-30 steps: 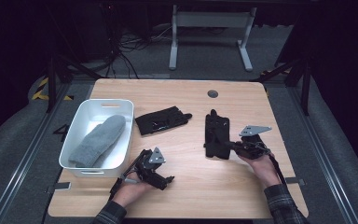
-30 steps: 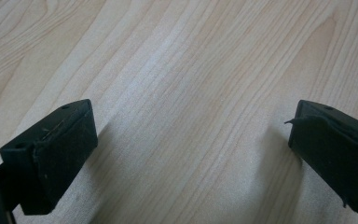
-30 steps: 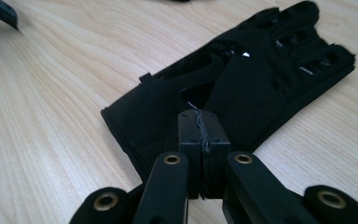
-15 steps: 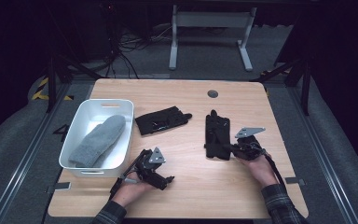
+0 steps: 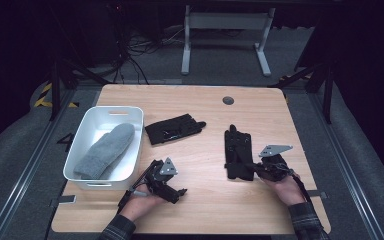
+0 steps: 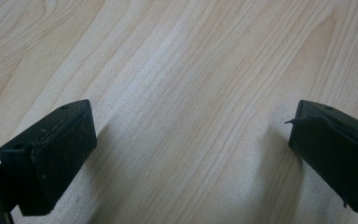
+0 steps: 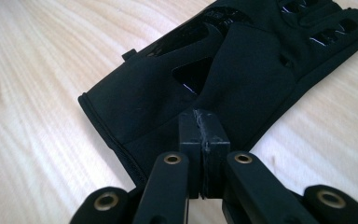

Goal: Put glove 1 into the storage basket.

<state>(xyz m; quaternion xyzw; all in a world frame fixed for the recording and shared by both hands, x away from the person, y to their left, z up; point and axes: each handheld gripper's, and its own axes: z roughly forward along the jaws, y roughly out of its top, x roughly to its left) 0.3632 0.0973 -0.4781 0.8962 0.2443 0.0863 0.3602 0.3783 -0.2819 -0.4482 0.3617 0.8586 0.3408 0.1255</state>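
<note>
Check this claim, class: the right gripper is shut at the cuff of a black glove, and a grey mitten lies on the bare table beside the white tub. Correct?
Not quite. The grey mitten lies inside the white tub, as the high view shows. The right gripper is indeed shut at the black glove.

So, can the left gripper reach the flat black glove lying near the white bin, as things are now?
Probably yes. The left gripper rests on the wooden table with its jaws open and nothing between them, and bare wood lies between it and the flat black glove. The white bin stands to the side.
</note>
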